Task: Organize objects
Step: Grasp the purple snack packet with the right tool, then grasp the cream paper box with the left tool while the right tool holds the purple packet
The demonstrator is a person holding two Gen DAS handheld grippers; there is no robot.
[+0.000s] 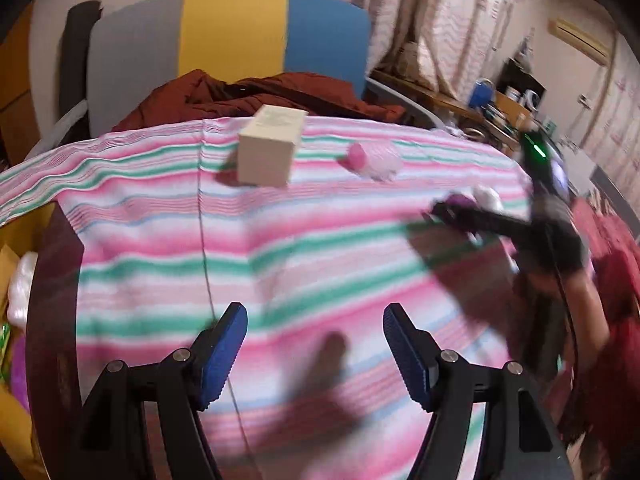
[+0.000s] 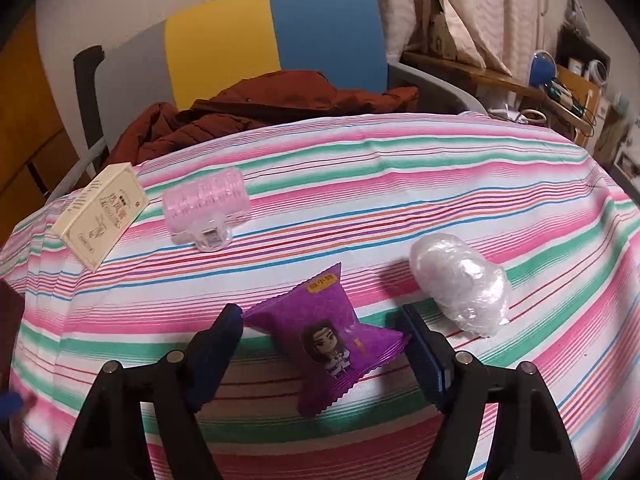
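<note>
— How is the right claw seen?

— Its dark blue-padded jaws are spread wide, one on each side of the purple crinkle-edged snack packet printed with a cartoon figure. The packet lies flat on the pink, green and white striped cloth covering the worktop. Whether the pads are touching the packet cannot be told; no grip is shown.

— What is found close by?

— A lump of crumpled clear plastic wrap lies just beside the right jaw, to the packet's right. Further back on the left, a translucent pink hair clip with a clear handle is seen, and at the left edge of the cloth a cream rectangular cardboard box with printed lettering lies tilted.

— And the left claw?

— It is held open above bare striped cloth, with nothing between its pads. From that view the cream box stands ahead, the pink clip is blurred to its right, and the right claw is seen far right, reaching over the purple packet.

— What is behind the worktop?

— A rust-red padded jacket is heaped at the far edge, in front of a grey, yellow and blue panelled chair back. Patterned curtains hang at the right.
</note>
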